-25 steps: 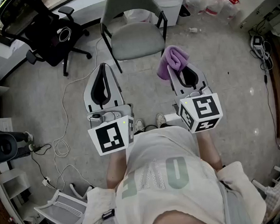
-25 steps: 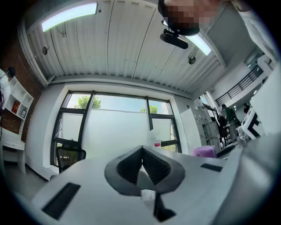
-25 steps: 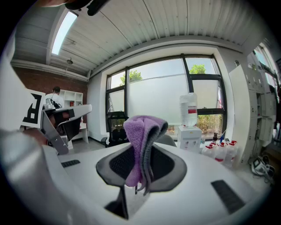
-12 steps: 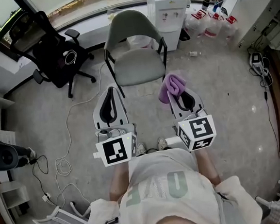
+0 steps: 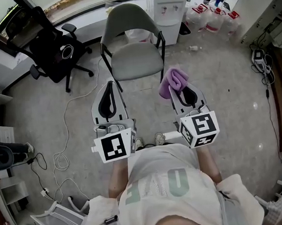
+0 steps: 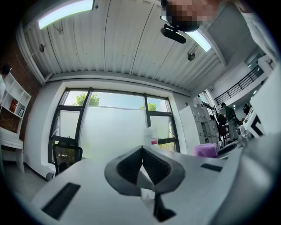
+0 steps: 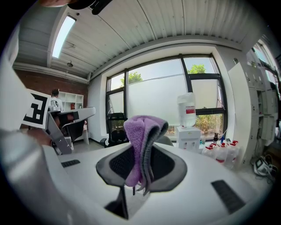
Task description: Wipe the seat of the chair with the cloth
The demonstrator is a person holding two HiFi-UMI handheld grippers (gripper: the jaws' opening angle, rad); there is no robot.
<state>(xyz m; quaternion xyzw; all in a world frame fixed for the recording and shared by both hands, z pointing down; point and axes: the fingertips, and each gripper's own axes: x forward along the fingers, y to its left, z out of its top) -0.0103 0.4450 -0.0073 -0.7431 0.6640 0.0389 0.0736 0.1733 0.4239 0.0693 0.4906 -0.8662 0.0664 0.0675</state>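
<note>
Right gripper [image 5: 177,86] of mine is clamped on the purple cloth [image 5: 173,79], which stands folded above the jaws and hangs a little way down between them. Left gripper [image 5: 109,84] is closed with nothing in it, its jaws meeting at the tips. I hold both side by side over the floor [image 5: 228,102], pointing toward the chair [image 5: 132,60]. Seen from my head, the cloth sits just off its front right corner, not on it.
</note>
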